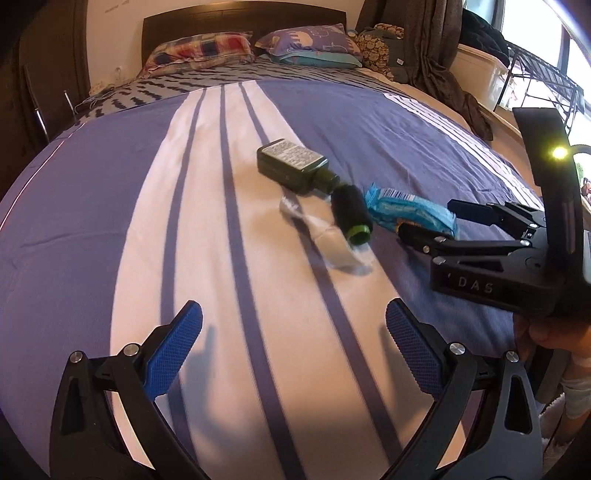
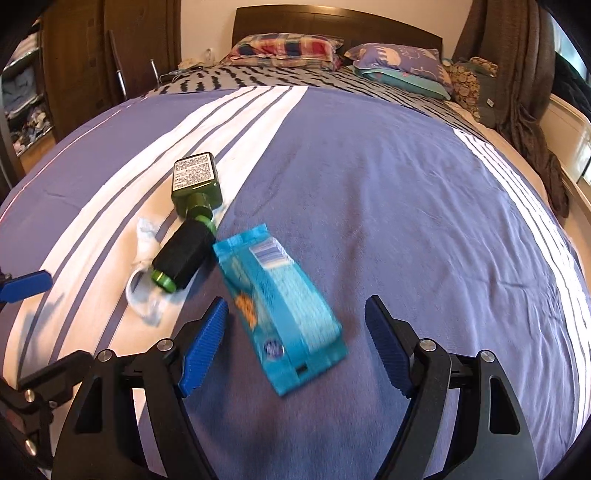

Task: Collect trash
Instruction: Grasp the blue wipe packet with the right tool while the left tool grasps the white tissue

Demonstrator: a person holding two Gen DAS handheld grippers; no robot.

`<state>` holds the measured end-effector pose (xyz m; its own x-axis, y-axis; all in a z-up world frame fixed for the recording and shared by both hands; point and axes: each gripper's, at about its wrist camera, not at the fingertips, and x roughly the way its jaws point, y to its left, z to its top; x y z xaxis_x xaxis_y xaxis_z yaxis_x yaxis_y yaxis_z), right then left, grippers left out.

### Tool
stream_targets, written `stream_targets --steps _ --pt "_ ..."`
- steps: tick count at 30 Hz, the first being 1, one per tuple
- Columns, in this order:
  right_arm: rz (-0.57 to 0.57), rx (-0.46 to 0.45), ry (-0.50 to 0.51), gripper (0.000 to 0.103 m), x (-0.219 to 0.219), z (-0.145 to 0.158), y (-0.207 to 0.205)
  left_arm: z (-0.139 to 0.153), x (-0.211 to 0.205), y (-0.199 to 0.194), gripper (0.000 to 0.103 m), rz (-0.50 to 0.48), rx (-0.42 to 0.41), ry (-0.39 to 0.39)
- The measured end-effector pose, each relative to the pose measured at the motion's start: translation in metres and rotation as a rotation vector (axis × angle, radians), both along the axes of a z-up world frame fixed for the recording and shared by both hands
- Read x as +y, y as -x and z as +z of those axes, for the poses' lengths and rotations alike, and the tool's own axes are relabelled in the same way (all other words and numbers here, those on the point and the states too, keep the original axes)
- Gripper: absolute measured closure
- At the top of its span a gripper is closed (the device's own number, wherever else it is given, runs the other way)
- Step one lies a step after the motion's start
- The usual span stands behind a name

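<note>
Trash lies on the striped bedspread (image 2: 369,192): a dark green bottle (image 2: 195,181) (image 1: 291,166), a black cylinder with a green rim (image 2: 181,258) (image 1: 351,214), a crumpled white scrap (image 2: 144,288) (image 1: 332,240) and a blue snack packet (image 2: 280,314) (image 1: 406,212). My right gripper (image 2: 297,306) (image 1: 432,218) stands open with the packet lying between its blue pads, and neither pad presses on it. My left gripper (image 1: 293,317) is open over the white stripes, short of the scrap and cylinder, with nothing between its fingers.
Pillows (image 1: 207,48) and a dark headboard (image 2: 332,22) are at the far end of the bed. A brown curtain (image 2: 517,74) and a white box (image 1: 476,70) stand on the right, a wardrobe (image 2: 92,55) on the left. A hand (image 1: 546,332) holds the right gripper.
</note>
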<state>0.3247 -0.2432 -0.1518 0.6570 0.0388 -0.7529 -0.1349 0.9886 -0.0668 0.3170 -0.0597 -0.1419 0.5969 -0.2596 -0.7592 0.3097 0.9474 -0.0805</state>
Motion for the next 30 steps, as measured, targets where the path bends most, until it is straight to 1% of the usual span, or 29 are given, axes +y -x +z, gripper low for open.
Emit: stream_targets --steps 1,2,3,4,5,6,7,8,12,15,17,18,19,20,21,22,27,30 --pt "0.003 -0.001 0.000 0.027 0.001 0.000 -0.002 0.000 -0.003 -0.004 0.009 -0.005 -0.003 0.001" --pt "0.008 -0.001 -0.008 0.030 0.000 -0.001 -0.003 0.001 -0.006 -0.008 0.011 -0.010 -0.008 0.001" --pt "0.011 0.000 -0.016 0.047 -0.001 -0.001 -0.005 0.001 -0.008 -0.010 0.013 -0.013 -0.010 0.000" --pt "0.016 0.006 -0.035 0.057 -0.003 -0.002 -0.006 0.000 -0.010 -0.014 0.018 -0.015 -0.010 -0.002" --pt "0.016 0.008 -0.052 0.060 -0.004 -0.002 -0.006 -0.001 -0.011 -0.017 0.025 -0.015 -0.007 0.000" --pt "0.017 0.003 -0.061 0.062 -0.007 -0.002 -0.004 -0.002 -0.012 -0.020 0.028 -0.014 -0.004 0.003" --pt "0.018 -0.002 -0.060 0.062 -0.007 -0.002 -0.003 -0.002 -0.012 -0.023 0.032 -0.012 -0.001 0.010" --pt "0.020 -0.010 -0.058 0.062 -0.009 0.000 0.000 -0.002 -0.011 -0.025 0.033 -0.012 -0.001 0.018" --pt "0.026 -0.028 -0.058 0.063 -0.014 0.003 0.007 -0.002 -0.011 -0.031 0.035 -0.007 -0.004 0.022" --pt "0.027 -0.044 -0.063 0.063 -0.018 0.007 0.015 -0.009 -0.015 -0.040 0.046 -0.010 0.020 0.018" --pt "0.025 -0.052 -0.075 0.063 -0.022 0.009 0.021 -0.012 -0.016 -0.045 0.059 -0.010 0.031 0.019" --pt "0.020 -0.057 -0.084 0.063 -0.025 0.010 0.025 -0.012 -0.016 -0.046 0.062 -0.010 0.030 0.017" --pt "0.016 -0.058 -0.088 0.063 -0.027 0.011 0.026 -0.012 -0.017 -0.047 0.070 -0.011 0.028 0.018" --pt "0.011 -0.060 -0.093 0.063 -0.030 0.011 0.029 -0.011 -0.016 -0.048 0.085 -0.013 0.028 0.021" --pt "0.004 -0.063 -0.098 0.063 -0.033 0.011 0.031 -0.010 -0.015 -0.047 0.092 -0.014 0.029 0.025" --pt "-0.003 -0.066 -0.102 0.063 -0.035 0.012 0.033 -0.010 -0.015 -0.046 0.097 -0.012 0.028 0.025" --pt "-0.009 -0.092 -0.103 0.063 -0.036 0.020 0.057 -0.004 -0.011 -0.026 0.097 -0.014 0.023 0.032" --pt "-0.010 -0.110 -0.096 0.063 -0.031 0.027 0.076 0.005 -0.008 0.000 0.097 -0.019 0.017 0.032"
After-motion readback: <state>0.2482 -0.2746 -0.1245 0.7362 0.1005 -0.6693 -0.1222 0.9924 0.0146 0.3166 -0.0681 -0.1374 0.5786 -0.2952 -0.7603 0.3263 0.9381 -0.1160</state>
